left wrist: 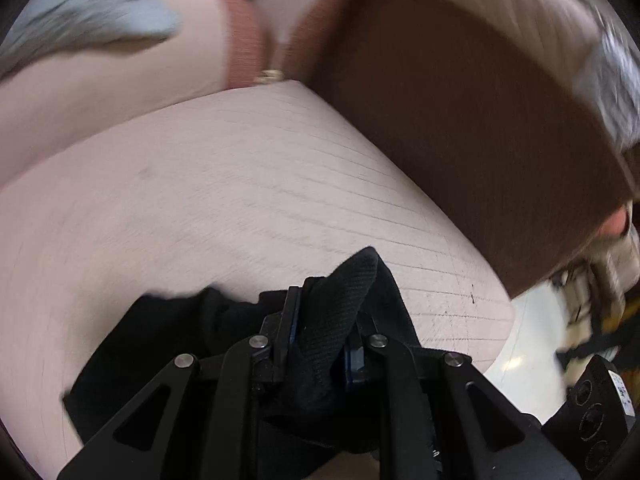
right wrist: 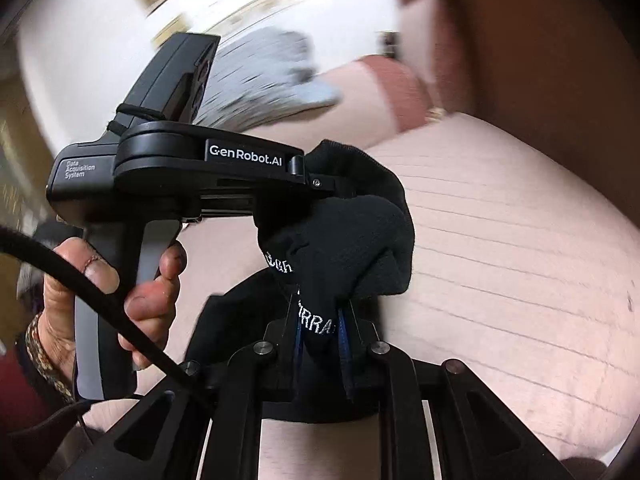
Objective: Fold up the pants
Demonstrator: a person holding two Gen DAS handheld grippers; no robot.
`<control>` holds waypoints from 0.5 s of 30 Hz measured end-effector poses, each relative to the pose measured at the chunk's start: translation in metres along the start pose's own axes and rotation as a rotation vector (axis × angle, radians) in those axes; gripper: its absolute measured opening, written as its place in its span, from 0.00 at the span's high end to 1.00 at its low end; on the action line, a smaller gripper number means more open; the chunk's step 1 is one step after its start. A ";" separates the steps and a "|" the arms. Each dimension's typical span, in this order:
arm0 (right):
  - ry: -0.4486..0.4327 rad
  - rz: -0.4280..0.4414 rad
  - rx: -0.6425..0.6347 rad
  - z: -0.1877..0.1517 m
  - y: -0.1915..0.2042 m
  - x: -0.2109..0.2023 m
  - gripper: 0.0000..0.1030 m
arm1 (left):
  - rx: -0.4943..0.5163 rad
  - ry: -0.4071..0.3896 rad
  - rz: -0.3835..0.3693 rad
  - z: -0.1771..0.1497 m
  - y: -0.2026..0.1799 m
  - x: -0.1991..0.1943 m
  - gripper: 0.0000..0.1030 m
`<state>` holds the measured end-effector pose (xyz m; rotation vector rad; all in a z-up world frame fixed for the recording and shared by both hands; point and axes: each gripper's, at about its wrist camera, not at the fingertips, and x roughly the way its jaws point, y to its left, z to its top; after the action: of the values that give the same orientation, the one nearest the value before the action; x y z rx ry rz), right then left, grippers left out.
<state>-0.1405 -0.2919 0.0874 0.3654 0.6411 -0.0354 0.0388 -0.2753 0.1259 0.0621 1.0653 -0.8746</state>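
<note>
The black pants (left wrist: 336,320) are bunched between both grippers above a pink quilted bed (left wrist: 200,200). My left gripper (left wrist: 320,332) is shut on a ribbed fold of the pants. My right gripper (right wrist: 320,328) is shut on a part of the pants (right wrist: 340,248) with white lettering. The left gripper (right wrist: 320,184) shows from the side in the right wrist view, clamped on the same cloth just above the right one. More black cloth hangs below to the left (left wrist: 140,344).
A brown headboard (left wrist: 460,120) stands on the right of the bed. A grey cloth (left wrist: 92,16) lies on the far bed (right wrist: 272,76). A person's hand (right wrist: 132,292) holds the left gripper's handle. A cable (right wrist: 100,292) crosses in front.
</note>
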 end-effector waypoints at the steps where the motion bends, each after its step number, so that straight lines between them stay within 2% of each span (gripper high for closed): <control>1: 0.006 0.002 -0.038 -0.002 0.012 0.005 0.84 | -0.031 -0.009 -0.002 -0.006 0.012 -0.007 0.85; 5: 0.034 -0.002 -0.217 -0.018 0.065 0.028 0.84 | -0.189 -0.051 -0.029 -0.047 0.075 -0.035 0.85; 10: 0.069 -0.004 -0.390 -0.034 0.114 0.055 0.84 | -0.325 -0.109 -0.084 -0.077 0.120 -0.053 0.85; 15: 0.087 -0.027 -0.574 -0.061 0.149 0.082 0.83 | -0.458 -0.150 -0.139 -0.101 0.158 -0.052 0.84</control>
<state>-0.0886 -0.1252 0.0422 -0.1975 0.7115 0.1380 0.0575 -0.0931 0.0586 -0.4587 1.1143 -0.7281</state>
